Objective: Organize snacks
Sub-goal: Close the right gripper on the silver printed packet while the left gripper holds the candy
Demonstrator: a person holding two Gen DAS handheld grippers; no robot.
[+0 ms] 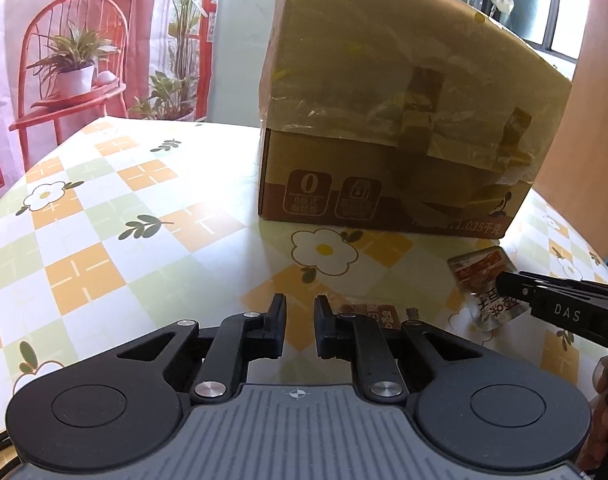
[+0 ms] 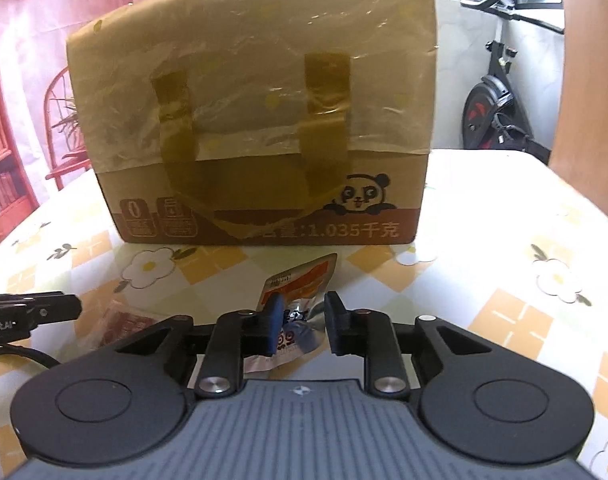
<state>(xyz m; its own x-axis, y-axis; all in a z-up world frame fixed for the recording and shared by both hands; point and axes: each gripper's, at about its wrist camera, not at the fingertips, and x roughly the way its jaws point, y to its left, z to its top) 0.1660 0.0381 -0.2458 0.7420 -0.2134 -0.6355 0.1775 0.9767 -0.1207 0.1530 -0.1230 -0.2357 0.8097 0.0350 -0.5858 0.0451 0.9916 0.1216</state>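
On a table [image 1: 104, 216] covered with a flower-and-check cloth, two hand-held claws work in front of a taped cardboard box [image 2: 264, 120] printed with a panda.

The right gripper [image 2: 302, 312] has its jaws drawn nearly together, and a silver-and-orange snack pouch [image 2: 304, 276] sits between them; from the left wrist view its fingers appear clamped on the pouch's lower half, though whether the pouch is lifted off the cloth cannot be told. The pouch's orange top sticks out ahead of the fingertips, toward the box, which stands just beyond it.

The left gripper [image 1: 300, 312] is also almost closed, a narrow gap showing between its pads with only tablecloth visible there; it holds nothing that can be seen. A second, brownish snack packet [image 1: 369, 314] lies on the cloth just to the right of its right finger, partly hidden behind the finger linkage. The box stands ahead of this claw and to its right, well clear of the tips.

Part of a person's hand [image 1: 601, 412] shows at the right edge of the left wrist view, behind the right gripper's body.
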